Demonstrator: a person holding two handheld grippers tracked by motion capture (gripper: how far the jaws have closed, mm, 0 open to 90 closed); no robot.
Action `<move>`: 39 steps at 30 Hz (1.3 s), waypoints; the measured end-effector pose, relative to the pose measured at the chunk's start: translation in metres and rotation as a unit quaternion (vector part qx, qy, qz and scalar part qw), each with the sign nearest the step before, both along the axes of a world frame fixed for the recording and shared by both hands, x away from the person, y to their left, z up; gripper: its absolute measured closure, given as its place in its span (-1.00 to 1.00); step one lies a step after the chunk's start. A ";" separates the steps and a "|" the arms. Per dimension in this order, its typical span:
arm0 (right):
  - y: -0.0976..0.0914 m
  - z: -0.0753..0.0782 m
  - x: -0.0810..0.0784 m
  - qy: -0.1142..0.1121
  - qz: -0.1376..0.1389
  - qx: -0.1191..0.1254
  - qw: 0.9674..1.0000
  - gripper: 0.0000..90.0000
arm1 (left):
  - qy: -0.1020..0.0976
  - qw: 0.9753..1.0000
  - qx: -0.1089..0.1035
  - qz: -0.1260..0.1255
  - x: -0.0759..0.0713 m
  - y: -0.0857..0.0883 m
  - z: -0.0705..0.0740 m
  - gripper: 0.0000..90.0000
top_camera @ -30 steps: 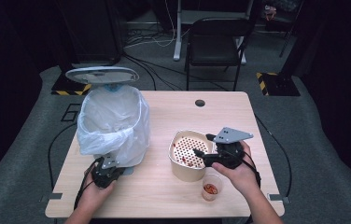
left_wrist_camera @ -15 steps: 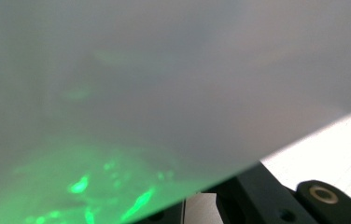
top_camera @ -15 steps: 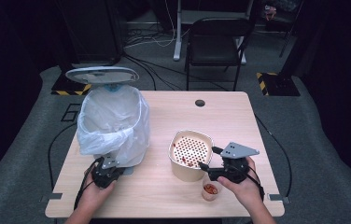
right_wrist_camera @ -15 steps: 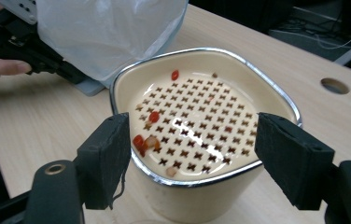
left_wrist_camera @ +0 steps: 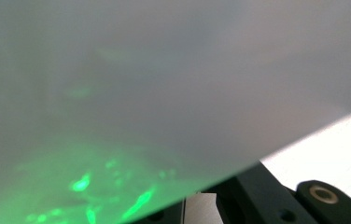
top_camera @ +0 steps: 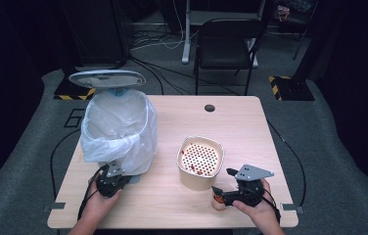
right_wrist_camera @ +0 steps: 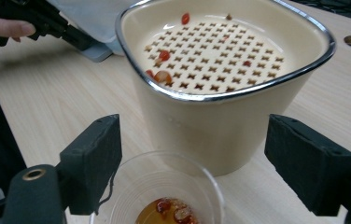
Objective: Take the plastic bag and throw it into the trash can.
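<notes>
Right gripper (top_camera: 219,182), lower right of the high view: jaws wide apart, just been opening, with the clear plastic cup (right_wrist_camera: 157,196) low between them, pads not touching it. Cup holds amber liquid with red bits and stands just in front of the cream strainer bowl (top_camera: 200,162). Left gripper (top_camera: 109,182), lower left, clamped shut at the bag-lined bin (top_camera: 118,129).

Right gripper (top_camera: 219,181) moved off the strainer bowl (top_camera: 200,161) rim, down and toward the near table edge, now low over the cup (top_camera: 217,201) just in front of the bowl. Jaws have just been opening, cup sits below the gap, pads not touching it
</notes>
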State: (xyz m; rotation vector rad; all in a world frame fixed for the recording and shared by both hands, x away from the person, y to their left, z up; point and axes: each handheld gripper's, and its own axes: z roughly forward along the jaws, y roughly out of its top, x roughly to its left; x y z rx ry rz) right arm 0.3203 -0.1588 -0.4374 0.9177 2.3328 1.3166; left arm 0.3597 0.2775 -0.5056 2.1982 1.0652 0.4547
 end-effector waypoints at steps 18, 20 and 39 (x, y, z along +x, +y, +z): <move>0.005 -0.023 -0.010 0.026 0.028 -0.014 0.999 -0.73 | 0.003 1.000 0.007 -0.009 0.001 0.003 0.001 1.00; 0.006 -0.026 -0.009 0.031 0.032 -0.018 0.999 -0.73 | 0.003 1.000 0.005 -0.006 0.001 0.003 0.001 1.00; 0.005 -0.036 -0.009 0.031 0.030 -0.050 0.998 -0.53 | 0.000 1.000 -0.004 0.003 0.000 0.000 0.000 1.00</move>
